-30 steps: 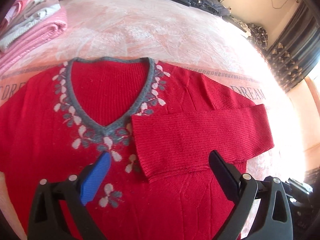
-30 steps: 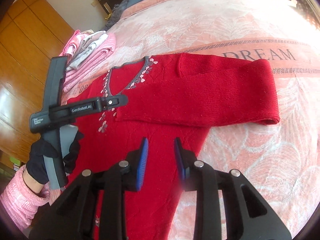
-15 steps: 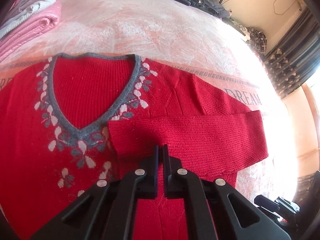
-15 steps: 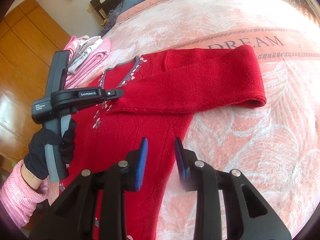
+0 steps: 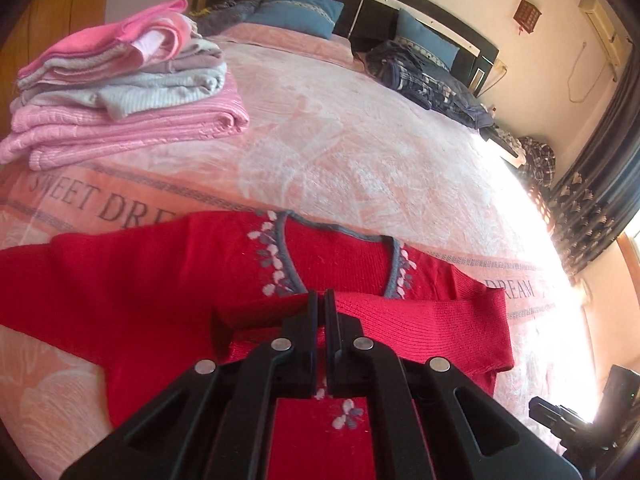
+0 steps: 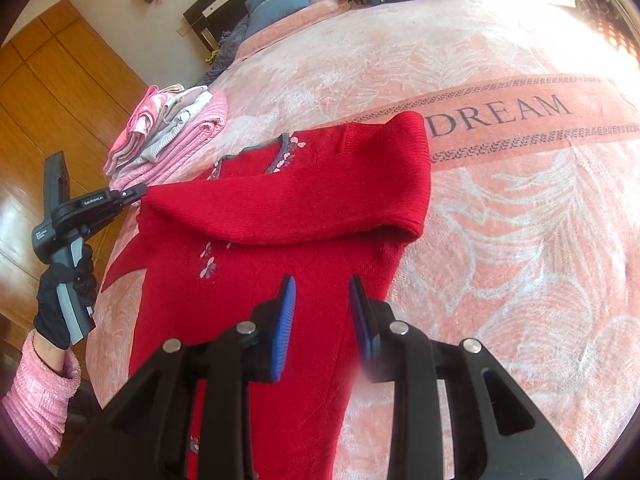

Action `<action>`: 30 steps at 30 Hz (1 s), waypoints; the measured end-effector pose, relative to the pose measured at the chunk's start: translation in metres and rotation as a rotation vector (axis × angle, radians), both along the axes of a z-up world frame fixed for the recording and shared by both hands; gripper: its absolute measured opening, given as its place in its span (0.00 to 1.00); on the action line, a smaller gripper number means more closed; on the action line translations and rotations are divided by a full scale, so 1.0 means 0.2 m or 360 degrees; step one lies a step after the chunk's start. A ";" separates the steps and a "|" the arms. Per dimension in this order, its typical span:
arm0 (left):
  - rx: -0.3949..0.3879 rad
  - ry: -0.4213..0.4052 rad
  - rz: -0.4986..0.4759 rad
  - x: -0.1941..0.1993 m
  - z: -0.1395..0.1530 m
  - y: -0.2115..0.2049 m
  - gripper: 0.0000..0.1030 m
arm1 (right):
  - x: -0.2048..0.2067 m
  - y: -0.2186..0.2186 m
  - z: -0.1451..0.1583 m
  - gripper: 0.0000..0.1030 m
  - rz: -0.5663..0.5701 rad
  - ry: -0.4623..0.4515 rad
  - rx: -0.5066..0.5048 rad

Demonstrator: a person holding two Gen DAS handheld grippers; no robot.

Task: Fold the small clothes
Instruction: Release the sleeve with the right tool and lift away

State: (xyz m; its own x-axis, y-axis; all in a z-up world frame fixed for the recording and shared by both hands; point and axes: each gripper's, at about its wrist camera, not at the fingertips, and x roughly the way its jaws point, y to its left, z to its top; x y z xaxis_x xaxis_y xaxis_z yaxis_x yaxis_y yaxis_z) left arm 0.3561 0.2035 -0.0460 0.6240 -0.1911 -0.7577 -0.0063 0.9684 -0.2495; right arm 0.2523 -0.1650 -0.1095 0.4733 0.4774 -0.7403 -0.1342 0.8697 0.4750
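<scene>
Right wrist view, left gripper clamping red sweater sleeve cuff, right gripper open above hem.

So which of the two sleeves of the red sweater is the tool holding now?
The folded-over sleeve, lying across the chest: the left tool pinches its cuff. The other sleeve lies spread flat on the bed, untouched.

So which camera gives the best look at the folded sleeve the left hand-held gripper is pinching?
Right wrist: the whole sleeve shows, with the left hand-held gripper at its cuff. Left wrist: its own fingers hide the pinch on it.
</scene>
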 end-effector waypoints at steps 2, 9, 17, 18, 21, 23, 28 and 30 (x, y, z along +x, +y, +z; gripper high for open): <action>0.0035 0.0034 0.0016 0.03 -0.02 0.08 0.02 | 0.07 0.04 -0.01 0.27 0.0000 0.0012 0.0014; 0.0257 0.0310 0.0041 0.10 -0.34 0.19 0.08 | 0.33 0.09 -0.27 0.26 -0.0111 0.0277 -0.0146; 0.0233 0.0229 0.0122 0.02 -0.24 0.36 0.23 | 0.27 0.05 -0.20 0.31 -0.0086 0.0183 -0.0136; 0.0209 0.0216 0.0101 0.03 -0.22 0.33 0.27 | 0.28 0.07 -0.16 0.33 -0.0078 0.0161 -0.0114; 0.0165 0.0216 0.0012 0.05 -0.21 0.20 0.33 | 0.32 0.16 -0.09 0.34 -0.0041 0.0116 -0.0103; 0.0165 0.0239 -0.0037 0.07 -0.26 0.12 0.33 | 0.36 0.22 -0.09 0.36 -0.0018 0.0109 -0.0174; 0.0153 0.0405 -0.0019 0.13 -0.48 0.07 0.33 | 0.45 0.16 -0.29 0.33 -0.0093 0.0285 -0.0202; 0.0136 0.0382 -0.0019 0.13 -0.52 0.09 0.35 | 0.44 0.11 -0.33 0.32 -0.0106 0.0278 -0.0085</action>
